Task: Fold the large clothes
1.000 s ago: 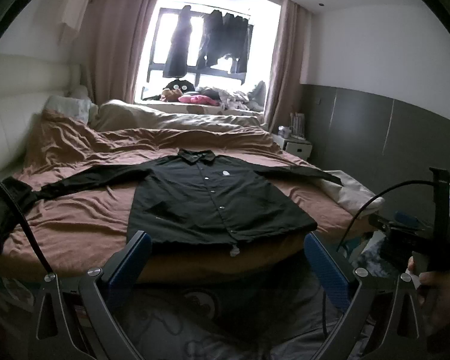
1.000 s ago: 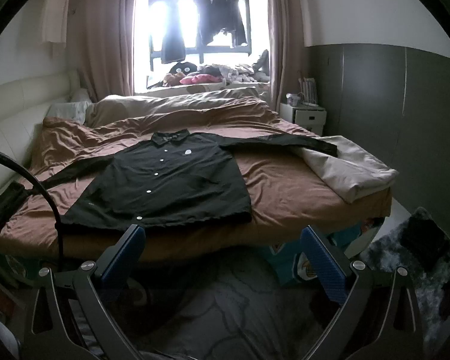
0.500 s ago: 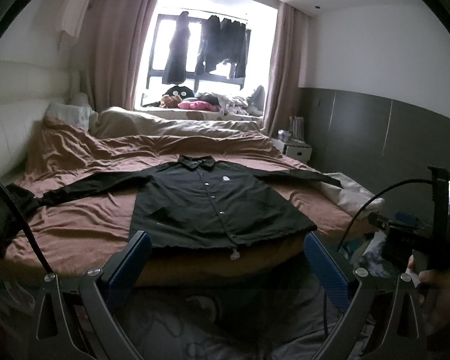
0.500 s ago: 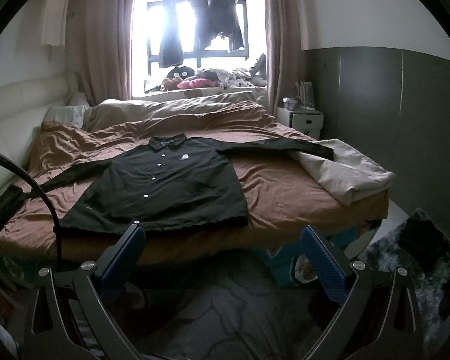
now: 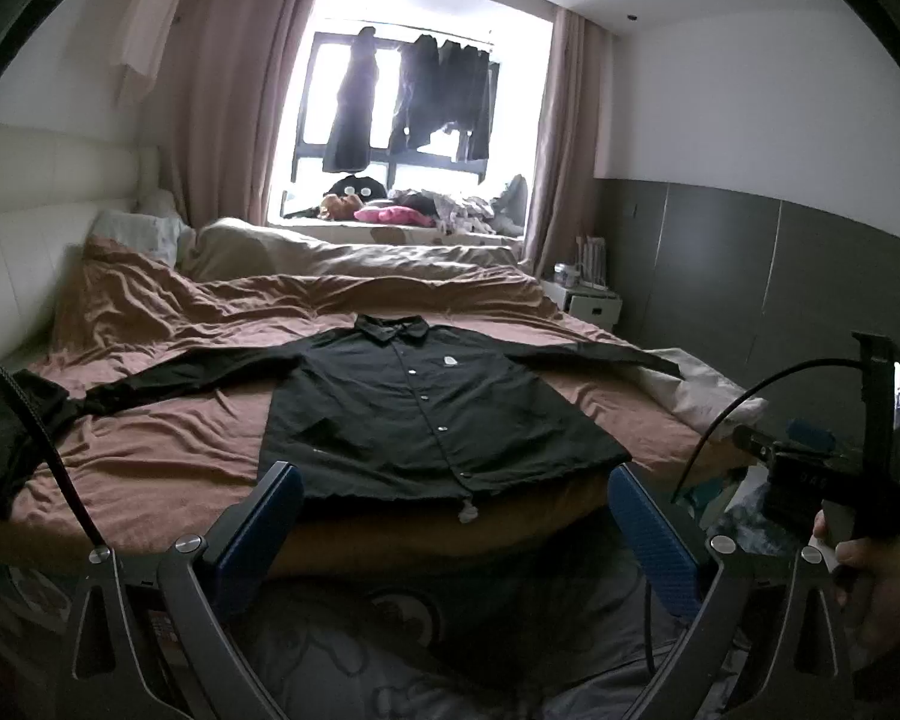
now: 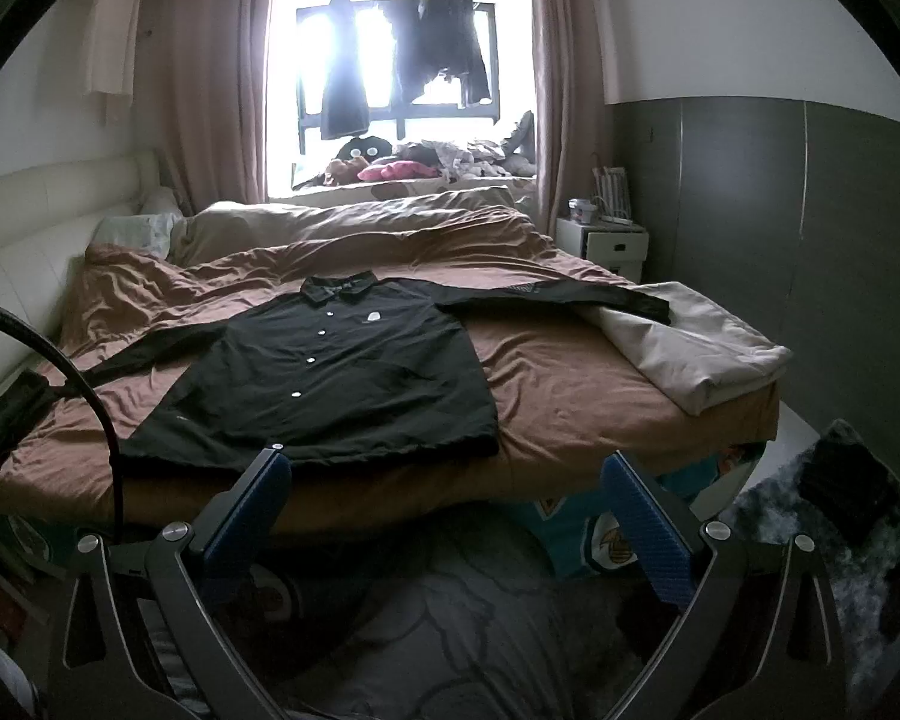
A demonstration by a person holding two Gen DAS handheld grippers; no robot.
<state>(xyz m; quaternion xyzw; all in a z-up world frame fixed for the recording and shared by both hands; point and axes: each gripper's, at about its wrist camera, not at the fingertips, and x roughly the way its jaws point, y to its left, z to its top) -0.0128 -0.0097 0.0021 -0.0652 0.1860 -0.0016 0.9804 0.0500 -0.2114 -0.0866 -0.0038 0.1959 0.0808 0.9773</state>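
A black long-sleeved button shirt (image 5: 426,414) lies flat and face up on the brown bedspread (image 5: 150,450), sleeves spread to both sides, hem at the near edge of the bed. It also shows in the right wrist view (image 6: 336,384). My left gripper (image 5: 453,516) is open and empty, held in front of the hem and below bed level. My right gripper (image 6: 444,510) is open and empty, in front of the bed's near edge to the right of the shirt. The right gripper also shows in the left wrist view (image 5: 834,468), held in a hand.
A folded beige blanket (image 6: 702,348) lies on the bed's right corner under the right sleeve end. A white nightstand (image 6: 606,240) stands by the grey wall. Dark clothing (image 5: 6,438) lies at the bed's left edge. Clothes hang at the window (image 6: 402,60).
Both grippers have tilted up and drawn back slightly, so the shirt sits lower in both views. Both stay open and empty. The shirt has not moved.
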